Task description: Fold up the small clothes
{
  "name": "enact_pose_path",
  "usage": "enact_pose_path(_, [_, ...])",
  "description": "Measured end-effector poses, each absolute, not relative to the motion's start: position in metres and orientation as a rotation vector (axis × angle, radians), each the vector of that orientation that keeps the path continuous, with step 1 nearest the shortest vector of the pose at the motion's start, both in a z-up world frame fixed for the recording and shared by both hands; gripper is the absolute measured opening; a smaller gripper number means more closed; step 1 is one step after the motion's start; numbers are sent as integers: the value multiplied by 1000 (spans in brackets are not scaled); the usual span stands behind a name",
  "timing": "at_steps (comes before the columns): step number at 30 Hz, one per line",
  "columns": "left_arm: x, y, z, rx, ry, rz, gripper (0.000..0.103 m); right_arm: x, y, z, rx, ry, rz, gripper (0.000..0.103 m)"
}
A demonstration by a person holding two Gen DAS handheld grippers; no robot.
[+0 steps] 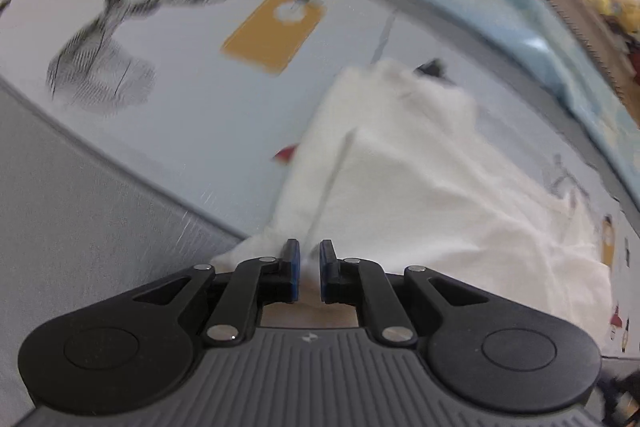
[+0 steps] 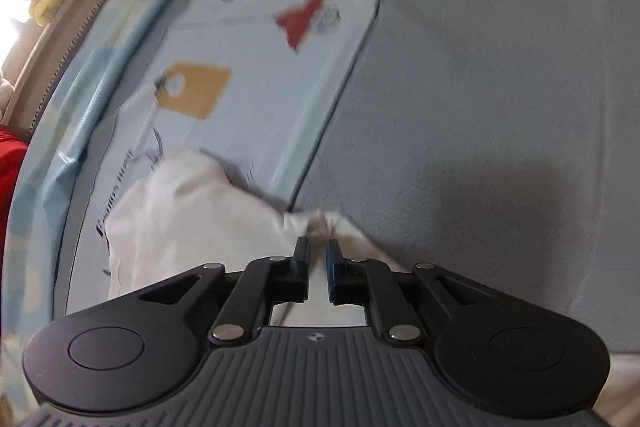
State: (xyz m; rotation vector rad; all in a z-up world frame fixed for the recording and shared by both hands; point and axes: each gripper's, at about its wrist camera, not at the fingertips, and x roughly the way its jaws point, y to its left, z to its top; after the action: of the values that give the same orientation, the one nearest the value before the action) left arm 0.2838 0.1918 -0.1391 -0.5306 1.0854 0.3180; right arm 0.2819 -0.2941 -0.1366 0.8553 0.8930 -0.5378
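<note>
Two claws, the left claw (image 1: 309, 259) and the right claw (image 2: 318, 259), are each nearly closed on an edge of the white garment (image 1: 420, 187), which extends forward from both across the printed blue sheet (image 1: 200, 107).

No legible words, brands or numbers anywhere. Blurred black lettering above the deer drawing (image 1: 100, 43) on the printed bedsheet (image 1: 224, 107), unreadable. Another smeared line of lettering along the sheet beside the white garment (image 2: 180, 219), also unreadable. Tiny round emblem on each gripper body, no text.
</note>
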Motion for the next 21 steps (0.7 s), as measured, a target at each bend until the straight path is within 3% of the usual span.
enact_pose_path(2, [285,187,-134,-522,1056,288,11,282,-290,-122,811,817,-495,10])
enact_pose_path(5, [287,189,-156,-553,1152,314,12,290,-289,-115,788,762,-399,14])
enact_pose_path(9, [283,190,-141,-524,1120,336,12,299,-304,-152,822,968,-439,22])
enact_pose_path(12, [282,188,-132,-539,1076,279,15,295,-311,-158,855,977,-463,24])
enact_pose_path(14, [286,189,-147,-558,1153,255,21,296,-312,-155,844,971,-442,24])
enact_pose_path(16, [283,192,-157,-575,1187,263,18,292,-315,-151,831,974,-459,24])
enact_pose_path(21, [263,183,-103,-424,1053,261,20,281,-318,-122,812,951,-449,24])
